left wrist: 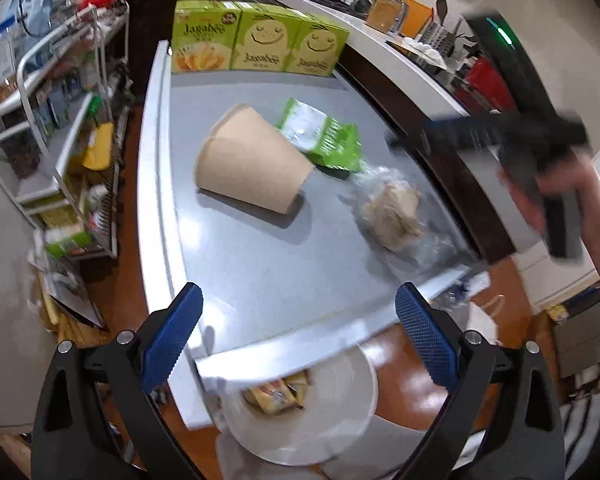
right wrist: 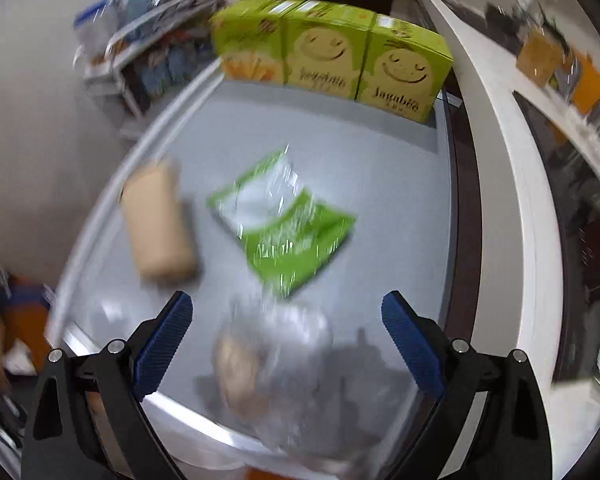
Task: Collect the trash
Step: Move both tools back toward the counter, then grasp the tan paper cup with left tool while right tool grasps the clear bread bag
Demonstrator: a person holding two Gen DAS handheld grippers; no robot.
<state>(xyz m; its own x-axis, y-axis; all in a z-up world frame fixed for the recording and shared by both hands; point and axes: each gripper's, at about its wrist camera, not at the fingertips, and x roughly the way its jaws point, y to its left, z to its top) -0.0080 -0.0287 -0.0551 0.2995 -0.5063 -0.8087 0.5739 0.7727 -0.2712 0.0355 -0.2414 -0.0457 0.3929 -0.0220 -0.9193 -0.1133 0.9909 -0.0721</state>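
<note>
A tan paper cup (left wrist: 252, 164) lies on its side on the grey table (left wrist: 260, 272). A green snack wrapper (left wrist: 320, 136) lies beside it, and a clear plastic bag with crumpled brown paper (left wrist: 394, 212) lies near the right edge. My left gripper (left wrist: 298, 324) is open and empty above the table's near edge. Below it stands a white bin (left wrist: 324, 424) with yellow wrappers inside. My right gripper (right wrist: 286, 328) is open, just above the plastic bag (right wrist: 272, 356); the wrapper (right wrist: 288, 224) and cup (right wrist: 160, 224) lie beyond. The right gripper also shows blurred in the left wrist view (left wrist: 404, 140).
Three green Jagabee boxes (left wrist: 256, 38) stand along the table's far edge. A white wire rack (left wrist: 52, 128) with goods stands to the left. A kitchen counter (left wrist: 400, 44) with utensils runs along the right. The floor is brown.
</note>
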